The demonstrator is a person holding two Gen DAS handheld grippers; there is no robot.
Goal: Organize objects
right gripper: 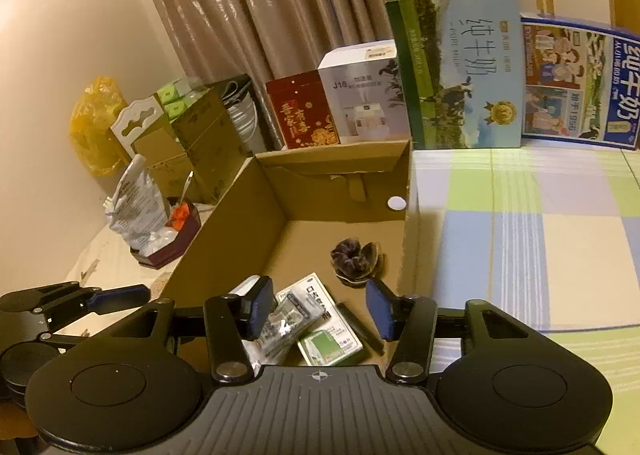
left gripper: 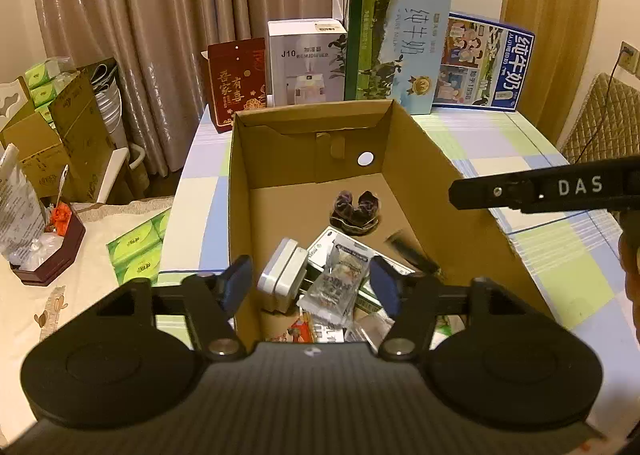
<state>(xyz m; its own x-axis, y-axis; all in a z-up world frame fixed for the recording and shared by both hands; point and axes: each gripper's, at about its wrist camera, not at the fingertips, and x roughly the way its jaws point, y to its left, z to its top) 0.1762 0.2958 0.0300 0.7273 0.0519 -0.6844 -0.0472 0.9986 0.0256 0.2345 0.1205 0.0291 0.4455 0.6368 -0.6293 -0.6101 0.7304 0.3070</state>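
An open cardboard box [left gripper: 420, 159] stands on the checked table. A dark scrunchie [left gripper: 356, 209], a grey-white case [left gripper: 282, 275], a silvery packet [left gripper: 336, 287] and a blurred dark stick [left gripper: 408, 251] are inside it. My left gripper [left gripper: 312, 287] hangs open over the box's near end, and the packet lies below its jaws, untouched. My right gripper [right gripper: 320, 311] is open too, above a white printed pack [right gripper: 308, 299], a green-white box [right gripper: 332, 347] and the dark stick [right gripper: 360, 329]. The scrunchie [right gripper: 356, 259] lies further in. The right gripper's finger [left gripper: 500, 193] reaches in over the box's right wall.
Two milk cartons [left gripper: 396, 47] [left gripper: 480, 63], a humidifier box [left gripper: 306, 63] and a red box [left gripper: 238, 83] line the table's far edge. Left of the table are tissue packs [left gripper: 136, 251], a dark red tray [left gripper: 52, 251] and stacked cardboard boxes [left gripper: 60, 143]. Checked cloth [right gripper: 520, 239] stretches to the right.
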